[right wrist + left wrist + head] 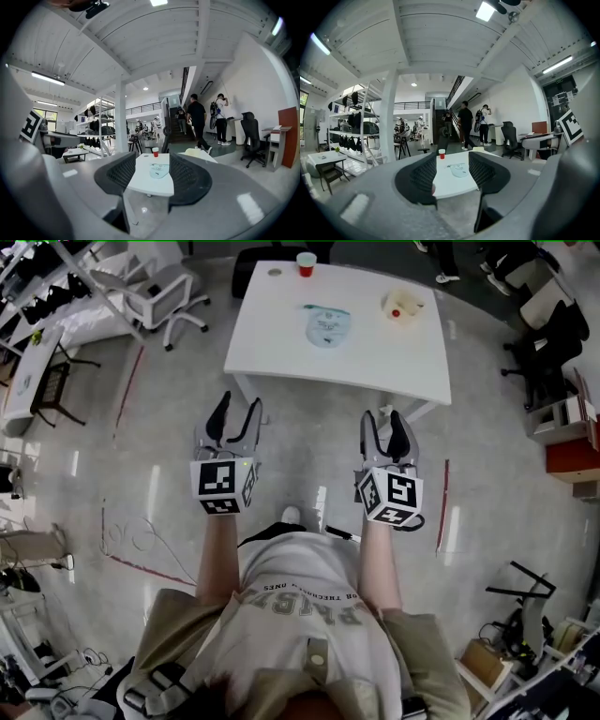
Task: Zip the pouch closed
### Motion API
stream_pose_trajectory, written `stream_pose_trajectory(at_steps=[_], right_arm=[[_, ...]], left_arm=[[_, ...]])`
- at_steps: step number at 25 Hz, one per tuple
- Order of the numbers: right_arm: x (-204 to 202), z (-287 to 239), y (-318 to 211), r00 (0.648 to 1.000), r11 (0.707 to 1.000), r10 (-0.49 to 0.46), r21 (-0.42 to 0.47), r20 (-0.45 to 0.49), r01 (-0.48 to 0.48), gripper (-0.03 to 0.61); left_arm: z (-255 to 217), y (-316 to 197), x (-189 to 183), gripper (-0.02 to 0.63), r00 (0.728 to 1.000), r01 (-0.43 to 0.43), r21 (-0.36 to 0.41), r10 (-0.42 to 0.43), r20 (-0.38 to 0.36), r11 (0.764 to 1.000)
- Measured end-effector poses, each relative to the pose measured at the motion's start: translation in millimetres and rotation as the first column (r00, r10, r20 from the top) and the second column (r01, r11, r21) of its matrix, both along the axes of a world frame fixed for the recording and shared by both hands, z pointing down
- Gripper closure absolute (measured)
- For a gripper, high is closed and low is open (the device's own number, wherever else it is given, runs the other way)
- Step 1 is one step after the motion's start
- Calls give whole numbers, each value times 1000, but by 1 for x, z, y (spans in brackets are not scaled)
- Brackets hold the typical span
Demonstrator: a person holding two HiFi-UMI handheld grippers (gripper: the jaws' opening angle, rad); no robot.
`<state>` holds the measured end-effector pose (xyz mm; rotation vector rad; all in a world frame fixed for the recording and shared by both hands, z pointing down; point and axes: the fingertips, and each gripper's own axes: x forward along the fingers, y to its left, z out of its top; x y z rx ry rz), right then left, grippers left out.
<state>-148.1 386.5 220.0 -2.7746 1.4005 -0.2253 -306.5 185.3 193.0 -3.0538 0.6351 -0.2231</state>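
Observation:
A pale blue pouch lies flat near the middle of the white table, far ahead of both grippers. It shows small between the jaws in the left gripper view and the right gripper view. My left gripper and right gripper are held side by side over the floor, short of the table's near edge. Both stand open with nothing between their jaws.
A red cup stands at the table's far edge, a cream round container at its right. Office chairs stand to the left, dark chairs to the right. Two people stand beyond the table near stairs.

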Motion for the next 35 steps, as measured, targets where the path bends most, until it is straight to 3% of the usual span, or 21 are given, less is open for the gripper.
stream_pose_trajectory(at_steps=[11,18,27,35], right_arm=[[6,7,-25,999,998,44,-34,-2,-44,379],[15,24,-32,999,997,47,-69,19,-45,379],[68,41,-57,998,996,39,-84,55,-34,378],[136,46,-103,998,996,-14,-85,64,19,379]], left_arm=[[15,-22,21,391,997,-80,-38,81,9,996],[36,-33,37,391,996,-83,-85,86,35,993],[52,-58,77,391,997,-48,-105,54,54,993],[55,-99,137,391,998,7,-99,-1,62,995]])
